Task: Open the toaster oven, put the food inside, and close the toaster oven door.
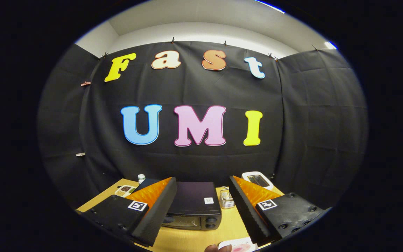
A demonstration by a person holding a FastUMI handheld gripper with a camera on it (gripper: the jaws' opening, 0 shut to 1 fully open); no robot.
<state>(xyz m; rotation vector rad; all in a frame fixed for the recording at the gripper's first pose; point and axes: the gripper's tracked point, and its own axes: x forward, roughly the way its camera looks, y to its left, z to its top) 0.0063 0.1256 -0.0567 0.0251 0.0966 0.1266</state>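
In the gripper view the gripper [201, 210] is held high above a wooden worktop [191, 241], its two fingers spread wide apart with nothing between them but open air. Straight ahead at twelve o'clock, seen through the gap between the fingers, sits the dark toaster oven [192, 208] on the worktop; its front glass door [184, 221] looks upright and closed, with the control knobs [210, 223] at the door's three o'clock side. By that reading the first step, opening the door, is not yet done.

Just below the fingers, at about six o'clock and nearest the camera, a pale plate [240, 245] lies on the worktop with something pinkish on it, probably the food to go inside, though it is too cut off to name; a fingertip [217, 248] of a person shows beside it. The food looks not yet picked up.

Around the oven: a small wire basket [226, 199] just at its one o'clock, a white device [257, 180] farther off at two o'clock, and at ten o'clock a small white bottle [141, 178] and a tray of small things [124, 190]

My judgement: nothing of the task is completed; opening, loading and closing all remain
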